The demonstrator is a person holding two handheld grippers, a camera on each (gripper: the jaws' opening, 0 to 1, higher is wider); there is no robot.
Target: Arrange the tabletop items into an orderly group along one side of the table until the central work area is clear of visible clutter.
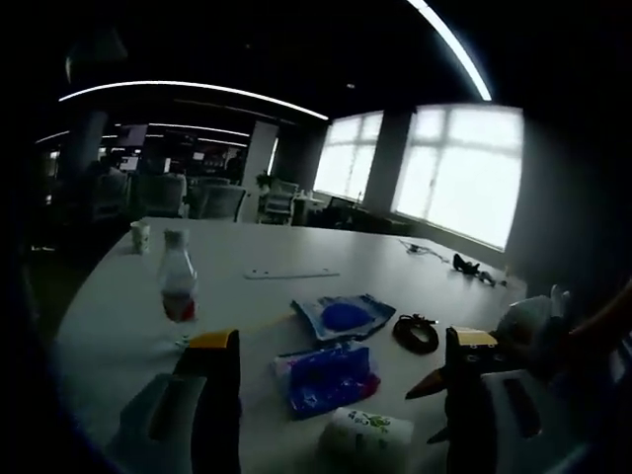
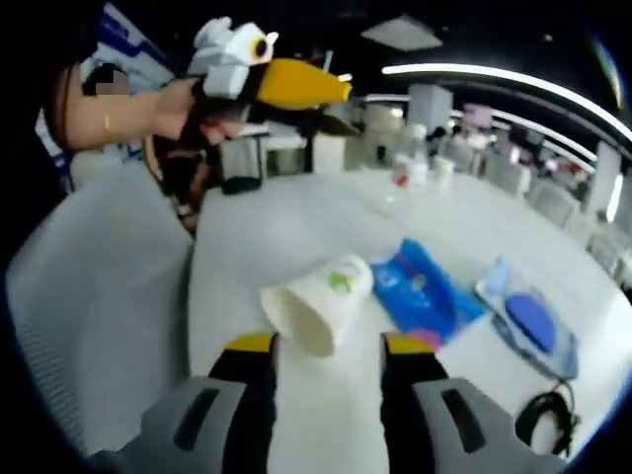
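Right gripper view: right gripper (image 2: 326, 346), jaws apart, faces a tipped white paper cup (image 2: 318, 301). Left gripper (image 1: 341, 346) is likewise apart. Blue packets (image 1: 326, 377), black cable (image 1: 416, 332) and plastic bottle (image 1: 177, 276) lie scattered; tidying looks barely begun.

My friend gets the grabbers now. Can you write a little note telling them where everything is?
Left gripper: open, empty, hovering over the white table.
Right gripper: open, empty, jaws either side of the tipped-over paper cup, not closed on it.
Still spread mid-table: two blue packets, a black cable coil, a bottle, a small cup farther off.
Done: nothing looks grouped.
Left: gather everything along one side.
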